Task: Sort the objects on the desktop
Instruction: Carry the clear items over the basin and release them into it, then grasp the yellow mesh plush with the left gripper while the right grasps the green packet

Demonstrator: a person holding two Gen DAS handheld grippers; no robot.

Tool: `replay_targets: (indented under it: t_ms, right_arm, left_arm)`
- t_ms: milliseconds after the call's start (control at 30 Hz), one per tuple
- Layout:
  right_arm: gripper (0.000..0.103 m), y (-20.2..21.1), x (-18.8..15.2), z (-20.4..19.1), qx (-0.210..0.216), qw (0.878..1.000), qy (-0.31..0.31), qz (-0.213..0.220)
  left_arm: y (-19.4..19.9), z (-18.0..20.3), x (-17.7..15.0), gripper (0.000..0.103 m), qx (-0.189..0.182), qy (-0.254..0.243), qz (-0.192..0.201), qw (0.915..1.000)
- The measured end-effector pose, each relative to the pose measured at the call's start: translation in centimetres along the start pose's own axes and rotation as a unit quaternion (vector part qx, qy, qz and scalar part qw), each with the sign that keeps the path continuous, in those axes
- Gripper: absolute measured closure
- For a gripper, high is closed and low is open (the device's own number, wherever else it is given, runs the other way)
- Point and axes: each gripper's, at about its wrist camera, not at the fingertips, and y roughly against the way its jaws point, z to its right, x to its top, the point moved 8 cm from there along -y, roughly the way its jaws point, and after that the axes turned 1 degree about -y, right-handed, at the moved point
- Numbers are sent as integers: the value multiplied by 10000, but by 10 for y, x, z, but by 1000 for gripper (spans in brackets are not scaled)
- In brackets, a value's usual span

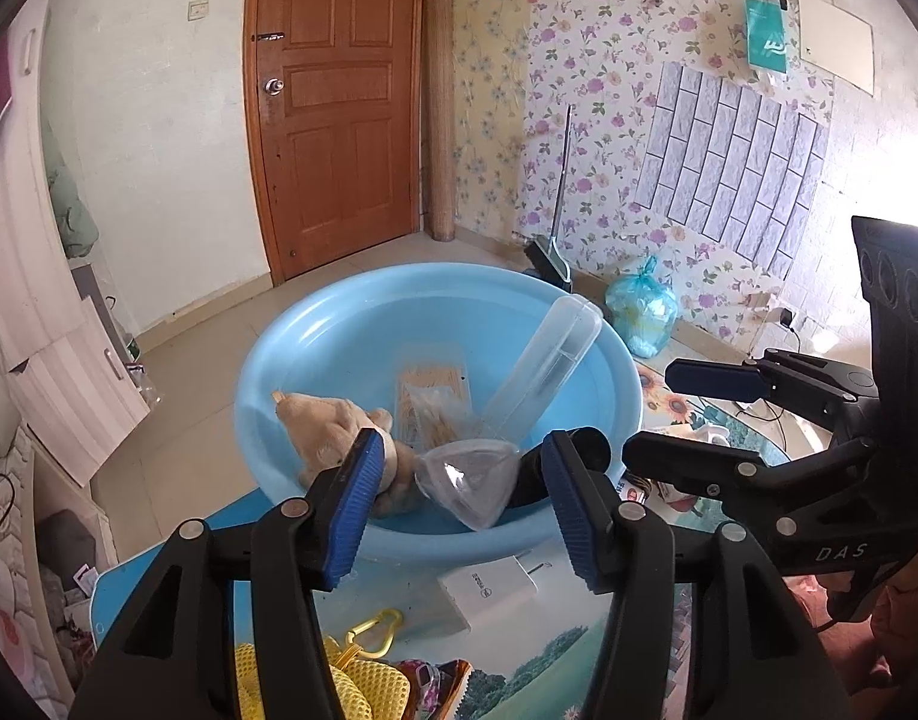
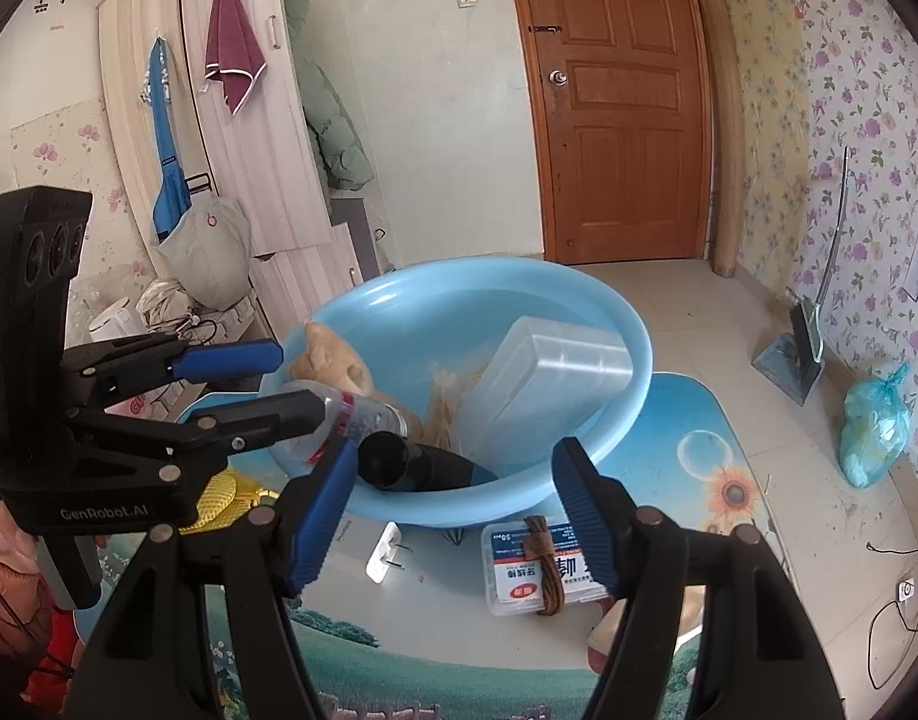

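Note:
A light blue basin [image 1: 315, 348] [image 2: 627, 324] stands on the picture-printed table. In it lie a beige plush toy [image 1: 327, 426] [image 2: 327, 354], a bag of wooden sticks [image 1: 435, 408], a clear plastic box [image 1: 549, 360] [image 2: 549, 378], a clear bottle [image 1: 465, 480] [image 2: 351, 420] and a black cylinder [image 2: 423, 468]. My left gripper [image 1: 462, 510] [image 2: 273, 384] is open at the basin's near rim. The clear bottle lies between its pads, touching neither. My right gripper [image 2: 453, 510] [image 1: 669, 420] is open beside it, with the black cylinder just ahead and not gripped.
On the table in front of the basin lie a white plug [image 2: 387, 552], a swab box with a brown cord [image 2: 537, 564] and a yellow mesh bag [image 1: 363, 678]. On the floor behind stand a dustpan [image 2: 795, 354] and a blue rubbish bag [image 2: 873, 426].

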Motion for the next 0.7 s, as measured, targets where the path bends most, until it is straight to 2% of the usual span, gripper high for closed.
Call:
replay_targets:
  t_ms: [67,267,433,500,700]
  right_arm:
    - [36,1,-1,0,-16,10000,-10,1]
    - [36,10,-12,9,-119,9999,-82,-52]
    - [36,12,-34,16,-273,9991,-116,-300]
    - [36,14,-45,18,-296,9987,-138,-396]
    - [36,23,-75,25,-421,9966,-272,-651]
  left_arm:
    - [6,0,-1,48,34,-15,38,10000]
    - [17,-6,-18,36,119,79,-8,9999]
    - [23,-13,-41,15,170,252,-118,9995]
    - [27,-15,-51,10,141,373,-173,9991]
    - [35,-16,-81,5,189,492,-363,9979]
